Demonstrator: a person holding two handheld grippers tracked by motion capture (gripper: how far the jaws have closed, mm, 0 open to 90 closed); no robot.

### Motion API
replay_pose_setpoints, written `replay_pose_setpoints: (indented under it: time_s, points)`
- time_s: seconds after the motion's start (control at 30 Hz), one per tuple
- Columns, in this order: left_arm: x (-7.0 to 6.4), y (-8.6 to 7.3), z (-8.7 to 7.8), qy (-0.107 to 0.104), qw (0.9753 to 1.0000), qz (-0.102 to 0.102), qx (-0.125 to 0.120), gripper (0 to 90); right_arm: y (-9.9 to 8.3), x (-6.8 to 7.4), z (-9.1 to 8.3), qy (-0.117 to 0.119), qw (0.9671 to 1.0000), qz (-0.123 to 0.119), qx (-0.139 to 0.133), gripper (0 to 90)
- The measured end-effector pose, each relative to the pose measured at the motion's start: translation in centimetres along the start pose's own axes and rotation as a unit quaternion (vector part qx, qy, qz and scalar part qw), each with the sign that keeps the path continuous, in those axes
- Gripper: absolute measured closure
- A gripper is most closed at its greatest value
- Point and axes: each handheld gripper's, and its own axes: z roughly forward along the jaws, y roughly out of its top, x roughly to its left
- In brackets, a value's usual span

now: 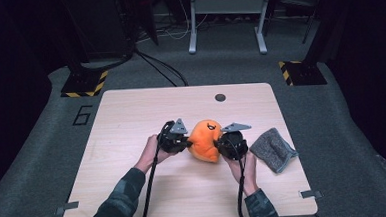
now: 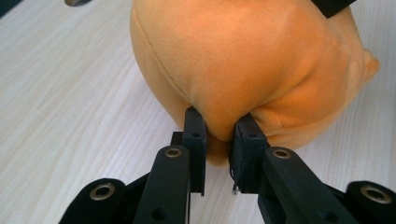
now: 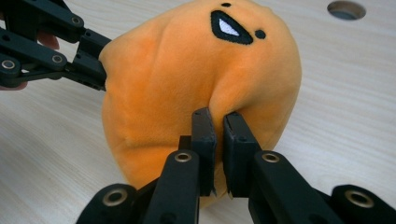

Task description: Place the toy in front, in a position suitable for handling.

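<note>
An orange plush toy point(image 1: 206, 139) with a black-and-white mouth patch stands on the wooden table point(image 1: 131, 116), a gripper on each side. My left gripper point(image 1: 185, 143) is shut on a fold of its fabric at the left; close up, the plush toy point(image 2: 243, 65) bulges between the left gripper's point(image 2: 219, 133) pads. My right gripper point(image 1: 220, 146) pinches the toy's right side. In the right gripper view the right gripper point(image 3: 219, 122) holds a narrow pleat of the plush toy point(image 3: 187, 79), and the left gripper point(image 3: 100, 67) bites its far side.
A grey knitted cloth point(image 1: 274, 150) lies on the table just right of my right hand. A round cable hole point(image 1: 220, 97) sits near the table's far edge. Floor stands with yellow-black bases point(image 1: 84, 84) and a desk frame point(image 1: 226, 16) are beyond the table.
</note>
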Motion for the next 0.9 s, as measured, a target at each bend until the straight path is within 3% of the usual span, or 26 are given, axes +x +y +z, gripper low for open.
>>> replay_pose_setpoints:
  time_s: [0.1, 0.2, 0.23, 0.4, 0.53, 0.57, 0.67, 0.9]
  points:
    - [0.4, -0.6, 1.2, -0.012, 0.9998, -0.008, 0.012, 78.1, -0.7, -0.1, 1.0, -0.004, 0.9999, 0.008, 0.012, 83.8]
    - [0.8, -1.1, 1.7, -0.020, 0.9996, -0.021, -0.003, 77.1, -1.3, -0.5, 1.8, 0.000, 0.9997, 0.019, 0.012, 83.0]
    - [0.9, -1.1, 1.7, -0.017, 0.9995, -0.026, -0.007, 76.3, -1.3, -0.7, 1.8, 0.001, 0.9999, 0.010, 0.009, 81.6]
    - [1.0, -1.4, 1.2, -0.007, 0.9991, -0.040, -0.011, 64.6, -1.1, -0.9, 1.2, -0.007, 0.9998, 0.019, -0.003, 68.0]
    - [0.9, -1.8, 0.5, 0.022, 0.9976, -0.062, -0.022, 47.9, -0.7, -1.3, 0.4, -0.003, 0.9998, 0.014, -0.013, 51.2]
    - [0.7, -1.9, 0.2, 0.021, 0.9973, -0.067, -0.025, 44.5, -0.6, -1.5, 0.2, -0.001, 0.9998, 0.011, -0.016, 46.5]
    - [0.2, -2.1, -0.4, 0.031, 0.9958, -0.080, -0.033, 37.4, -0.2, -2.0, -0.5, 0.004, 0.9997, -0.006, -0.024, 39.4]
    - [-1.4, -2.0, -1.4, 0.046, 0.9889, -0.127, -0.061, 25.1, 1.3, -4.9, -0.5, 0.016, 0.9994, -0.030, 0.002, 27.1]
